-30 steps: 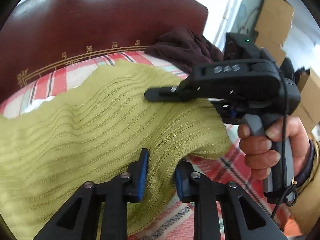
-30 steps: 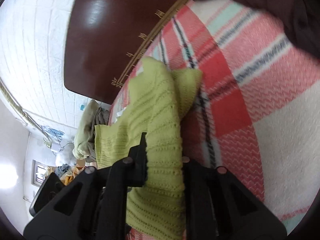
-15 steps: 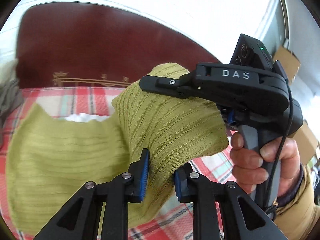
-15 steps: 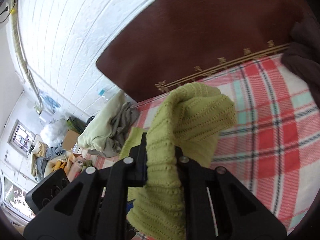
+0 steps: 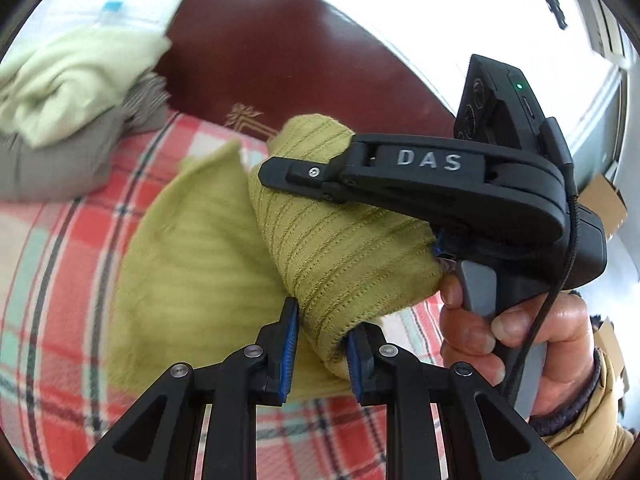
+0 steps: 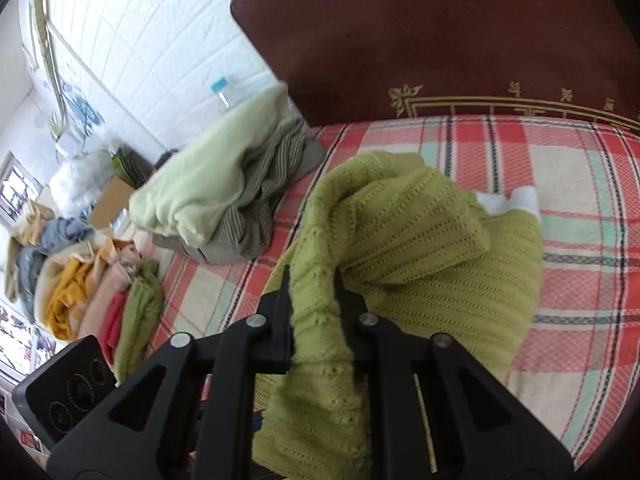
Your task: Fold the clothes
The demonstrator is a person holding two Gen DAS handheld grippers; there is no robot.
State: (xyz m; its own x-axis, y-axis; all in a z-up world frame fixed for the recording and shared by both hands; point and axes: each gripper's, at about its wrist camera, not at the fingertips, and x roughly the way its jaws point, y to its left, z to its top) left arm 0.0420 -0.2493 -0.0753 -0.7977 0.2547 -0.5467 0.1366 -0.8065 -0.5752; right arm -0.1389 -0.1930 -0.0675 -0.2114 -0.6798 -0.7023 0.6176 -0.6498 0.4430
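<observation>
Both grippers swung sweater [image 6: 420,248] leftward over plaid blanket [image 6: 560,160]; jaws clamped on knit; headboard [image 6: 440,40] behind.

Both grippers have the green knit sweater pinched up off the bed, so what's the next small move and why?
Probably carry the pinched edge across and lay it on the flat half. The left gripper and right gripper both clamp the green sweater, lifted and doubled over the plaid blanket.

Dark red headboard [image 6: 460,32] along top, white brick wall [image 6: 152,40] upper left, clear bottle [image 6: 222,90] with blue cap, cardboard box [image 5: 604,200] far right.
</observation>
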